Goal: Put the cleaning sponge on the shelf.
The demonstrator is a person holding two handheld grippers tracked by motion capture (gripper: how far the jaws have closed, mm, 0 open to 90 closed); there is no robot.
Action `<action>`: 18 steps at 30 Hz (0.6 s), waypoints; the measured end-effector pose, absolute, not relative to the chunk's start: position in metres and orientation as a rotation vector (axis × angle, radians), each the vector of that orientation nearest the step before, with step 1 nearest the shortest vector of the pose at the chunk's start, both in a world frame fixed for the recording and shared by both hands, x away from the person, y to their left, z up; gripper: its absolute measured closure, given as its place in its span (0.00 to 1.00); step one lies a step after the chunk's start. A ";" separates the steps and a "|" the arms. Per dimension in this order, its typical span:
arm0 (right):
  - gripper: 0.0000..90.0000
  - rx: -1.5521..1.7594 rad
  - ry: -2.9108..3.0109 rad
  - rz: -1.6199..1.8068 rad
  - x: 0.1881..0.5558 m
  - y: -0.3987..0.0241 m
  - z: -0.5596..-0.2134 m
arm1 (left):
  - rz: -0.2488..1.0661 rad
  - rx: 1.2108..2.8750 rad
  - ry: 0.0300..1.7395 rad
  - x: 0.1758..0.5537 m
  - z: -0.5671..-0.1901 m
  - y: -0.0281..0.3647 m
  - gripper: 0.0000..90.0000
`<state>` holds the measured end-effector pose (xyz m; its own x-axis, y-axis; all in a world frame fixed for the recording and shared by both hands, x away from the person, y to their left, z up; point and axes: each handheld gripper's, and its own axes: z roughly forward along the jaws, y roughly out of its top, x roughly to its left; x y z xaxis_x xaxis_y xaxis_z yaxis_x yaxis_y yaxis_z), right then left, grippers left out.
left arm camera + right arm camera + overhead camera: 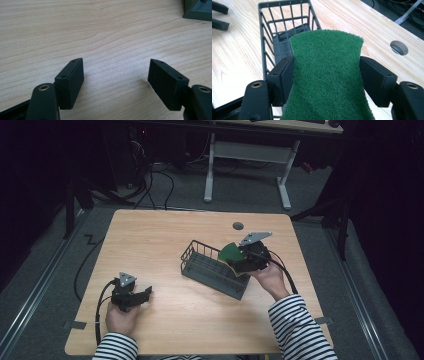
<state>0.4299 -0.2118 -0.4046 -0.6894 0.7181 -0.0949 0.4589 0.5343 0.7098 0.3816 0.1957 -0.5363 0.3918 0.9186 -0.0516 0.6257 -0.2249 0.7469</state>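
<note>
Okay, right gripper (327, 75) is pinching a green scouring sponge (327, 75) between its fingers, over the wire basket (284, 30); left gripper (116, 75) is sitting wide open, empty, on the table (100, 30).

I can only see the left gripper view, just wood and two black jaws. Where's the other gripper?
Observer: The right gripper hovers over one end of a dark wire basket.
Operator: Is it holding something?
Observer: Yes, a green scouring sponge, pinched between its jaws.
Operator: Is anything in the basket?
Observer: The part I can see looks empty.
Operator: And my gripper?
Observer: The left gripper sits open on the table, apart from the basket.
</note>
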 end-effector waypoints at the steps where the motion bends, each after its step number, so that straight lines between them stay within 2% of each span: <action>1: 0.35 0.958 2.405 0.943 0.429 -0.211 -0.405 | 0.534 1.949 1.322 0.382 -0.536 0.196 0.33; 18: 0.34 0.938 2.457 0.888 0.427 -0.207 -0.411 | 0.517 1.933 1.324 0.382 -0.536 0.198 0.33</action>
<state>0.4272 -0.2071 -0.4114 -0.7129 0.6930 -0.1078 0.4640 0.5812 0.6685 0.3819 0.1975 -0.5364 0.3903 0.9179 -0.0719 0.6267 -0.2077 0.7511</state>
